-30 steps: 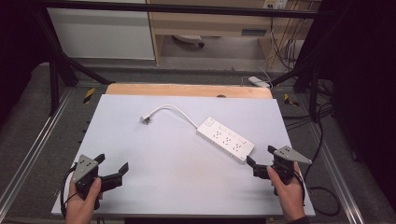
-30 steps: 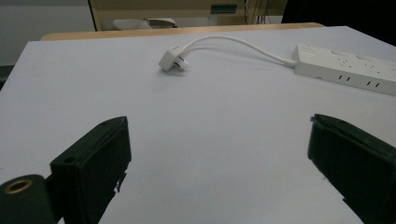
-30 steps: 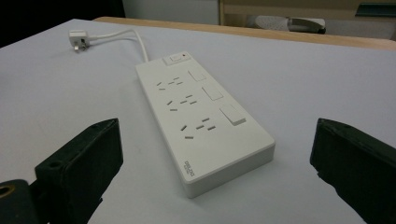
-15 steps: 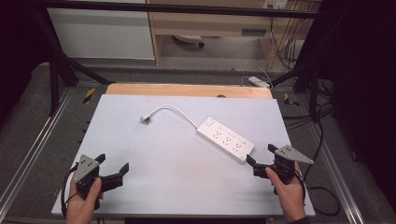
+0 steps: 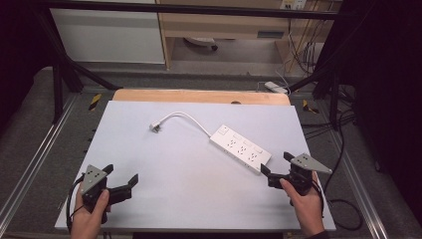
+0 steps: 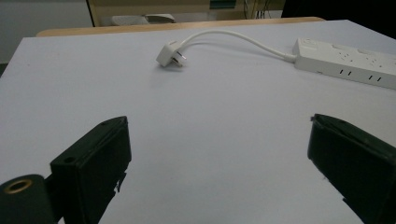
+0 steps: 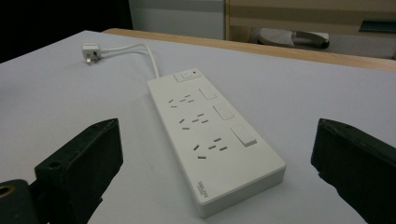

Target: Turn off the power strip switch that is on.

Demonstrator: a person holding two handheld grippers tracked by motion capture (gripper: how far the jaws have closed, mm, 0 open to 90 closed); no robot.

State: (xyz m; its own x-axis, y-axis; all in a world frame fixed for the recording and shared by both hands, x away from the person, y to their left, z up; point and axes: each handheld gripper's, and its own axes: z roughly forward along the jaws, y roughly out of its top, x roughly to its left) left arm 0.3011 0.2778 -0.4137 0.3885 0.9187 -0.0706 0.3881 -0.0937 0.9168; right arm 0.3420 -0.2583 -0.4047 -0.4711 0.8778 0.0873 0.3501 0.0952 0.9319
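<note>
A white power strip (image 5: 241, 148) lies diagonally on the pale table top (image 5: 179, 164), right of centre. Its white cord (image 5: 186, 117) curves left to a white plug (image 5: 155, 127) lying flat. In the right gripper view the power strip (image 7: 212, 135) sits just ahead between the jaws, with its plug (image 7: 90, 50) far off. The right gripper (image 5: 276, 166) is open, close to the strip's near end. At the front left the left gripper (image 5: 120, 176) is open over bare table. From it the plug (image 6: 171, 54) and the power strip (image 6: 345, 59) appear farther ahead.
A wooden strip (image 5: 199, 96) borders the table's far edge. Metal rails (image 5: 40, 149) run along both sides. Behind the table stand white cabinets (image 5: 107, 35) and a shelf unit, with cables (image 5: 303, 55) hanging at the back right. Another white adapter (image 5: 275, 87) lies beyond the far edge.
</note>
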